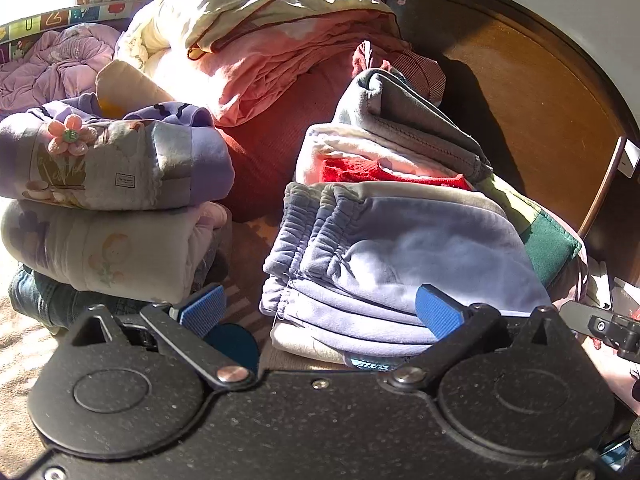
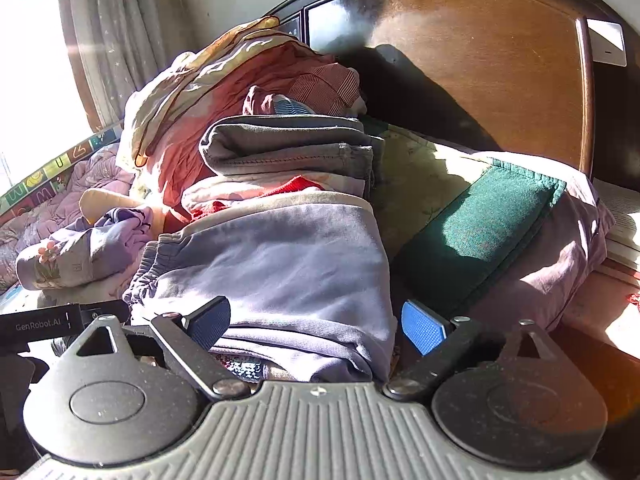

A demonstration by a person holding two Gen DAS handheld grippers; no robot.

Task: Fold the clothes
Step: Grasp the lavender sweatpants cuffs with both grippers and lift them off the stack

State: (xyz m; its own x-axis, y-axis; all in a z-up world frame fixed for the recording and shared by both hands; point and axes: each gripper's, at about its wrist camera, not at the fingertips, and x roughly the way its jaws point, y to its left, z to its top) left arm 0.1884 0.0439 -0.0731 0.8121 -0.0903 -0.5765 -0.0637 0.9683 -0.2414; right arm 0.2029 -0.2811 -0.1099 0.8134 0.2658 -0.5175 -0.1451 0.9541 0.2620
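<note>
Most of the folding looks done. On the bed, a folded pair of lavender sweatpants (image 1: 400, 264) tops a neat stack just in front of both grippers, its elastic waistband turned toward the left side. Behind it, nearer the headboard (image 2: 480, 60), lie a folded grey garment (image 1: 408, 128) and a red knit piece (image 1: 372, 172) sandwiched under it. To the left stands a second stack: a purple printed top with a pink flower (image 1: 116, 160) on a pale folded piece (image 1: 104, 248), with dark denim (image 1: 44, 296) at the bottom.

The left gripper (image 1: 320, 312) has its fingers spread wide, one blue pad beside the sweatpants' left edge and the other against the folded cloth, gripping nothing. The right gripper (image 2: 316, 320) also stands open, its fingers straddling the same sweatpants without pinching them, as far as the low angle lets me judge.

What seems left is the loose heap: a crumpled cream and pink bedding pile (image 1: 256, 32) toward the head of the bed, and a rumpled lilac cloth (image 1: 52, 64) at the far left edge. A green-banded pillow (image 2: 492, 224) lies to the right of the stack, touching it, and crowds any room for a new pile there. The heap leans close over the grey garment, so pulling from it could topple the finished stack.
</note>
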